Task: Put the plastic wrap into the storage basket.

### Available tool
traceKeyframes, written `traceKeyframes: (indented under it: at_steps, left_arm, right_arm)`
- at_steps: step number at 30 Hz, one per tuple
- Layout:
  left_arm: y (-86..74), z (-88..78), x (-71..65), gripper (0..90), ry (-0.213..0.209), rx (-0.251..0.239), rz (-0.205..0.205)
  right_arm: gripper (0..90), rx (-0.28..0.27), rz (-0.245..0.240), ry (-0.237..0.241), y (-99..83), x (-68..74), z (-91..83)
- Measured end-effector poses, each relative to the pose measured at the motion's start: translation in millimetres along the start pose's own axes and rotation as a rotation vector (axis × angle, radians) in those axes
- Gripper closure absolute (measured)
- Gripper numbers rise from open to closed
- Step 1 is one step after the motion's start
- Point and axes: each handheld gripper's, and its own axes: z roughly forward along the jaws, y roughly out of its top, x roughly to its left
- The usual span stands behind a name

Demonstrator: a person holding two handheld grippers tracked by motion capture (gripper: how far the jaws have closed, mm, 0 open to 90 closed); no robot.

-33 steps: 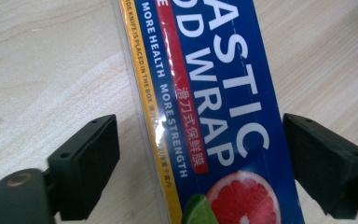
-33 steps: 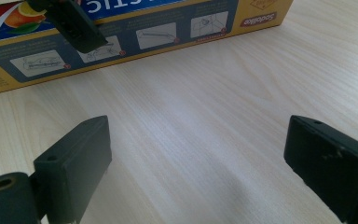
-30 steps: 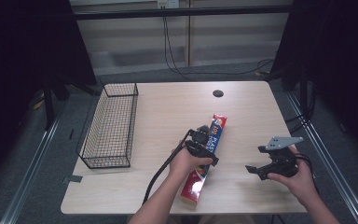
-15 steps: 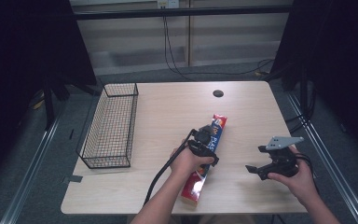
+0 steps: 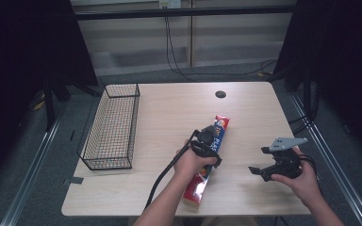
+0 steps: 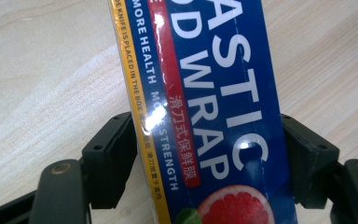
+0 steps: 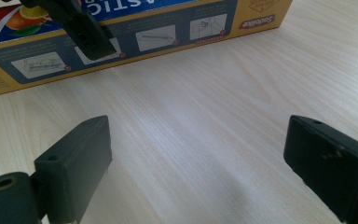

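The left gripper (image 5: 210, 141) has its jaws closed on either side of a plastic wrap box (image 6: 209, 107), which lies on the bench (image 5: 169, 113) near its front edge, angled toward the middle. The right gripper (image 7: 200, 163) hovers near the front right corner, jaws wide. A wire basket (image 5: 113, 125) stands along the left edge.

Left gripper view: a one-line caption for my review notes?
Hand-held gripper jaws clamp both sides of a blue plastic wrap box on the wooden table.

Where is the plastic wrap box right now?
In the high view the plastic wrap box lies near the table's front middle, between the left gripper's fingers, right of the wire basket.
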Motion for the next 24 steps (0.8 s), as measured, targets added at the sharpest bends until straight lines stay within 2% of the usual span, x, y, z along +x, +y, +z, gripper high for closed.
traceKeyframes:
  at_steps: [3, 7, 13, 17, 21, 24]
  left_arm:
    - [0.9, 0.1, -0.7, 28.1, 0.004, 0.010, 0.005]
    - [0.8, 0.4, -0.2, 28.6, 0.002, 0.011, -0.008]
    - [1.2, 1.1, -0.6, 29.4, 0.004, 0.024, -0.045]
    - [1.9, -1.1, -2.5, 31.7, 0.023, 0.029, -0.041]
    - [4.0, -8.4, -3.7, 38.8, 0.066, 0.029, -0.021]
    - [3.5, -9.8, 1.0, 40.1, 0.043, 0.030, -0.024]
  right_arm:
    - [7.4, 0.001, -0.002, -0.005, 0.1, 0.2, 0.0]
    - [7.4, 0.003, -0.005, 0.002, 0.2, 0.9, 0.8]
    - [7.5, 0.002, -0.004, 0.002, 0.6, 0.9, 0.8]
    - [7.5, 0.001, -0.004, 0.002, 0.6, 0.9, 0.6]
    - [7.5, -0.001, -0.007, 0.001, 0.6, 0.5, 0.3]
    - [7.6, 0.000, -0.007, 0.001, 0.7, 0.5, 0.2]
